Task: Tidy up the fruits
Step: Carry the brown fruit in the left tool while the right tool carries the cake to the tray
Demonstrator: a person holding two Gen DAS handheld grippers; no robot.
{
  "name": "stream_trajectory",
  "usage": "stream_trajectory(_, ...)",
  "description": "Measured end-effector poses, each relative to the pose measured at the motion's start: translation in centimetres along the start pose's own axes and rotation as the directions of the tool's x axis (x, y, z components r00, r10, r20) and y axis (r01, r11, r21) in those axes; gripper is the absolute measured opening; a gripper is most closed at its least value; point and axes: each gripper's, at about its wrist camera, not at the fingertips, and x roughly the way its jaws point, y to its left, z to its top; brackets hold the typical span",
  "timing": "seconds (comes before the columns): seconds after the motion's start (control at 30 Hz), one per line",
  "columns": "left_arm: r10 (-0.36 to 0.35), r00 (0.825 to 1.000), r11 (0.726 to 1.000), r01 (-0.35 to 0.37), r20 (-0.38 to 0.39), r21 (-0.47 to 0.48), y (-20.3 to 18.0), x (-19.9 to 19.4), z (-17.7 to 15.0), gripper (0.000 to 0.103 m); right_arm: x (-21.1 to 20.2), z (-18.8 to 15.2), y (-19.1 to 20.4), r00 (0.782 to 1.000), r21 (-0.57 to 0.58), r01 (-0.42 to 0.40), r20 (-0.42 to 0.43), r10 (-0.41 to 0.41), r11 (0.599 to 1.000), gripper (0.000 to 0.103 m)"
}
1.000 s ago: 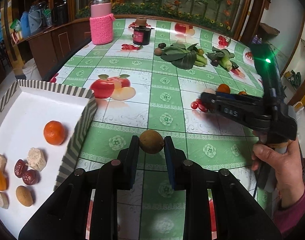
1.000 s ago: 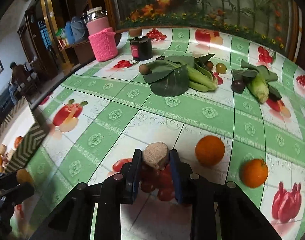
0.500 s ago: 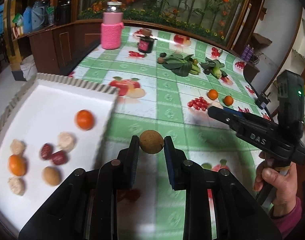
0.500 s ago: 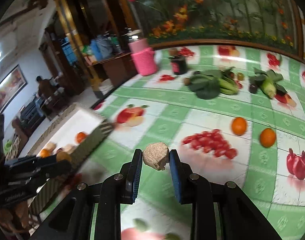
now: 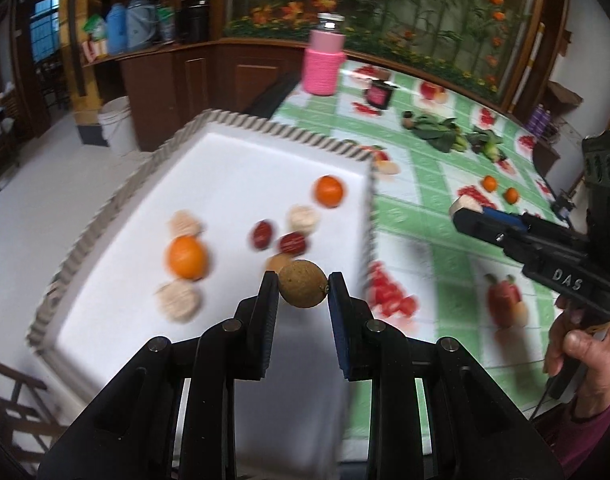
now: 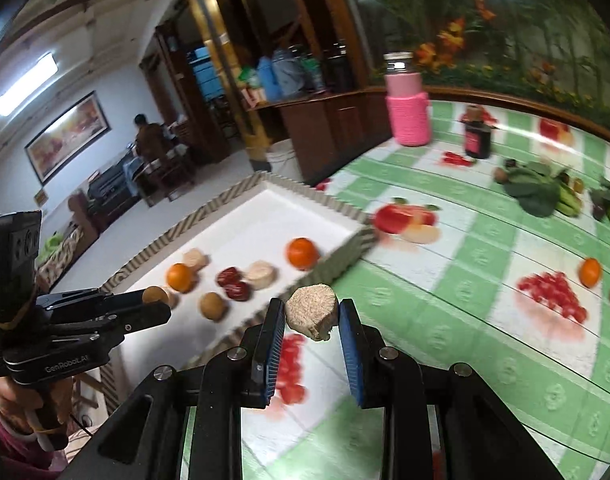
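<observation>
My left gripper (image 5: 303, 286) is shut on a round brown fruit (image 5: 303, 284) and hangs over the near right part of the white tray (image 5: 233, 160). In the tray lie oranges (image 5: 328, 191), red dates (image 5: 292, 242) and pale beige pieces (image 5: 178, 301). My right gripper (image 6: 311, 316) is shut on a rough beige chunk (image 6: 312, 315), held above the tablecloth just outside the tray's striped rim (image 6: 337, 258). The right gripper (image 5: 471, 210) also shows at the right of the left wrist view, and the left gripper (image 6: 155, 300) at the left of the right wrist view.
Two oranges (image 6: 589, 272) sit on the green checked tablecloth (image 6: 485, 240) to the right. Leafy greens (image 6: 537, 194), a dark jar (image 6: 477, 140) and a pink-sleeved flask (image 6: 409, 114) stand farther back. A person stands far off in the room (image 6: 147, 140).
Both grippers have swung left toward the tray with their loads. The left one has gone from over the tablecloth to above the tray; the right one now reaches the tray's rim.
</observation>
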Motion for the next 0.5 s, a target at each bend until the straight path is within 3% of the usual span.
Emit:
stream_trajectory(0.23, 0.04, 0.999, 0.998, -0.04, -0.013, -0.041, 2.7, 0.0, -1.8, 0.024, 2.5, 0.6, 3.5, 0.998, -0.058, -0.04, -0.044, 0.037, 0.998, 0.027)
stream_trajectory(0.5, 0.036, 0.998, 0.998, -0.038, -0.049, -0.045, 3.4, 1.0, -3.3, 0.024, 5.0, 1.5, 4.9, 0.995, -0.081, -0.064, -0.085, 0.057, 0.995, 0.027)
